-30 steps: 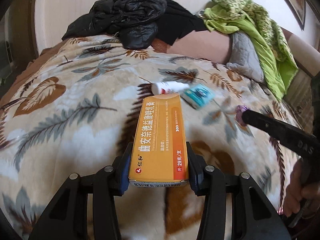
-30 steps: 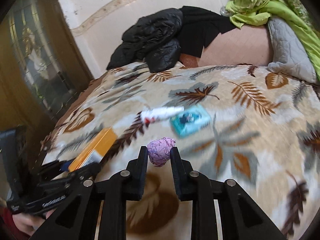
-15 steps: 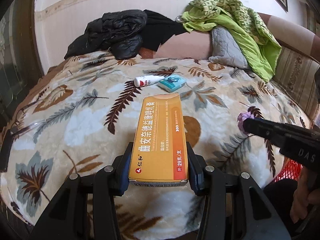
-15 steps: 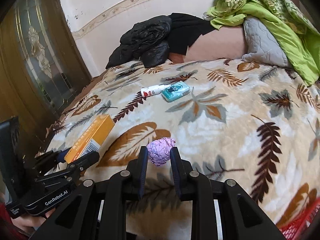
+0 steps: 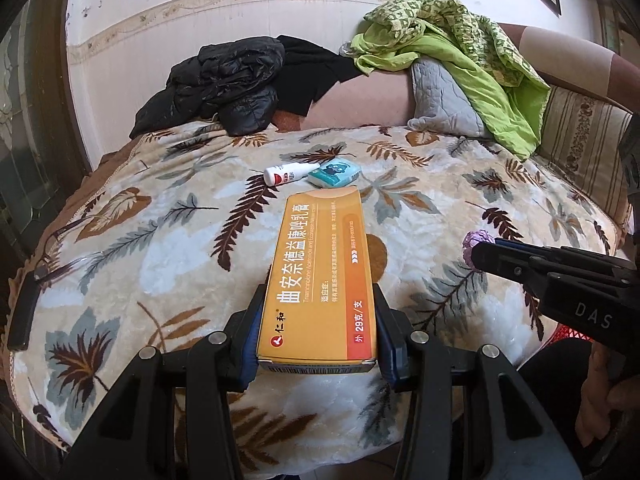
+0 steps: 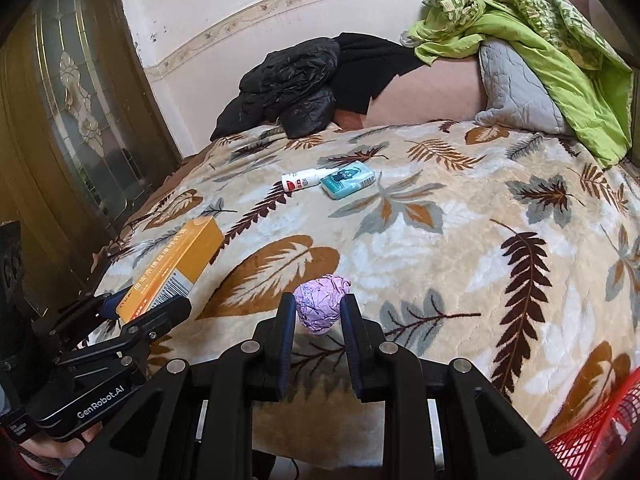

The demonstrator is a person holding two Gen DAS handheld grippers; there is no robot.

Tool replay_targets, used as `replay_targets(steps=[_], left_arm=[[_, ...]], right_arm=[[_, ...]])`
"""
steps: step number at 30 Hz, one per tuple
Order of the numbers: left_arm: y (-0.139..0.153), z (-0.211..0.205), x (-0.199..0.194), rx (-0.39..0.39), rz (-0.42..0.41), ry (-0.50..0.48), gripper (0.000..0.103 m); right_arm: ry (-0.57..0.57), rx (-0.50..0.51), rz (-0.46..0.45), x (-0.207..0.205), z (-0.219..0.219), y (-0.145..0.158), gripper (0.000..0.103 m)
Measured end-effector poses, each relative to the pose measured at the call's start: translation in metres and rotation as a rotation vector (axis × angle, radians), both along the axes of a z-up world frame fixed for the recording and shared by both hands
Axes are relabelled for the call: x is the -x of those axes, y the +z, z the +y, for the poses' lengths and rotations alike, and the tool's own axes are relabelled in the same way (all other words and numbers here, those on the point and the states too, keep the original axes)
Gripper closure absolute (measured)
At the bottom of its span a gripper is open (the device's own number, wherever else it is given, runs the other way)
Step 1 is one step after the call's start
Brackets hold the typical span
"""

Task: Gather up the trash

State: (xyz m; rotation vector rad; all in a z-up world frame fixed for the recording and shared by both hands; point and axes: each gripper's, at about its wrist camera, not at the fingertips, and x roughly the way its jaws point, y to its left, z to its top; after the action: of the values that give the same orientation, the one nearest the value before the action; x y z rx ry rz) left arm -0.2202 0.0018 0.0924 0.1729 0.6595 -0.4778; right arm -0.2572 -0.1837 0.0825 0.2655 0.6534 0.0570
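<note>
Two hand-held grippers over the near edge of a bed covered by a cream blanket (image 5: 120, 248) patterned with brown, rust and grey-blue leaves. Clamped between the blue pads of the left gripper (image 5: 318, 332): a long orange medicine carton (image 5: 320, 280), gripped across its near end and pointing away over the blanket, with black Chinese lettering down its top face, a darker orange-red stripe along the right side, a small red logo at the near corner and a barcode on the end flap. Clamped in the right gripper (image 6: 318, 316): a small crumpled ball of pale purple wrapper (image 6: 320, 306), creased and shiny like foil, bulging above the two fingers. Further up the blanket, lying untouched side by side: a small white bottle (image 6: 302, 180) with a red label band, tipped on its side, and just to its right a flat teal packet (image 6: 348, 185) with a dark cartoon figure printed on it. At the lower right corner of the right wrist view, part of a red mesh basket (image 6: 592, 432) beside the bed. At the headboard end, a black puffer jacket (image 5: 224, 80), a grey quilted pillow (image 5: 440, 100) and a lime-green patterned throw (image 5: 472, 56).
</note>
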Motion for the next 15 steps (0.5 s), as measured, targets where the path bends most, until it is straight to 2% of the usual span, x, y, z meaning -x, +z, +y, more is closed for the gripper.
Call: replay_targets(steps=[15], left_arm=[[-0.0009,0.0011,0.0012,-0.006,0.003,0.0,0.057]], right_arm=[[-0.009,-0.007,0.006,0.0021,-0.0013,-0.0002,0.078]])
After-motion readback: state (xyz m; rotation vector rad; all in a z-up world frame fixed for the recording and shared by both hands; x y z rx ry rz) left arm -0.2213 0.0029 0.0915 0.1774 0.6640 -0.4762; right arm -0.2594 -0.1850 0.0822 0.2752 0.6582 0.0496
